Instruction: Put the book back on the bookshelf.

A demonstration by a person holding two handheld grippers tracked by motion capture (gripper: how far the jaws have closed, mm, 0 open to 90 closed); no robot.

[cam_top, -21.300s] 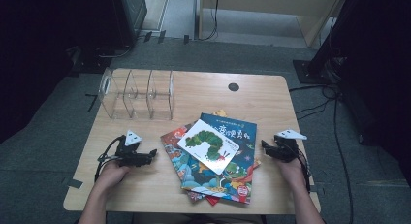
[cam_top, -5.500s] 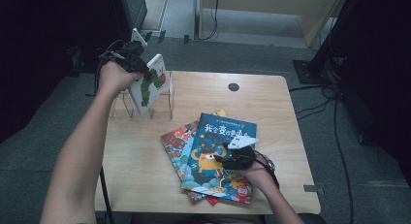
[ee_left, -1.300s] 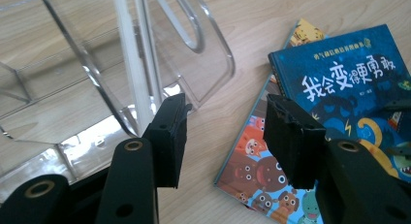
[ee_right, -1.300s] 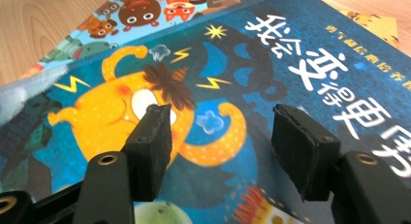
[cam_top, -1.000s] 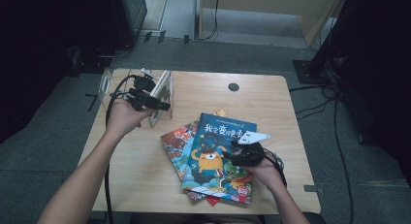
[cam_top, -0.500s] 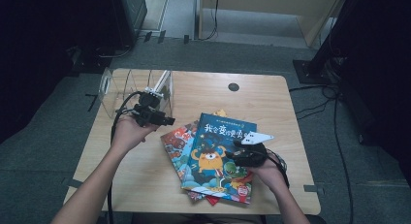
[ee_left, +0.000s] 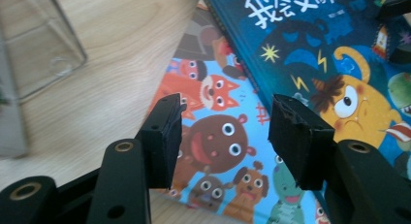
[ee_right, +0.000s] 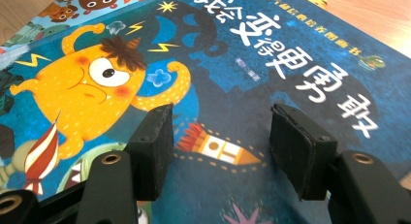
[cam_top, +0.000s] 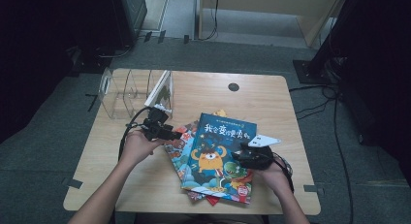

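Left hand-held gripper (cam_top: pixel 169 133) open near clear rack (cam_top: pixel 127 92) holding one book (cam_top: pixel 162 89).

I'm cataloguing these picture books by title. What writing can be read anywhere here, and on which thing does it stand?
"我会变得更勇敢": large white title on the dark blue monster book, top of the pile.
Small white print under that title: too small to read.
Small line along that cover's top edge: too blurred to read.
Animal-faces book beneath it: no readable words.
Book in the clear rack: nothing legible.
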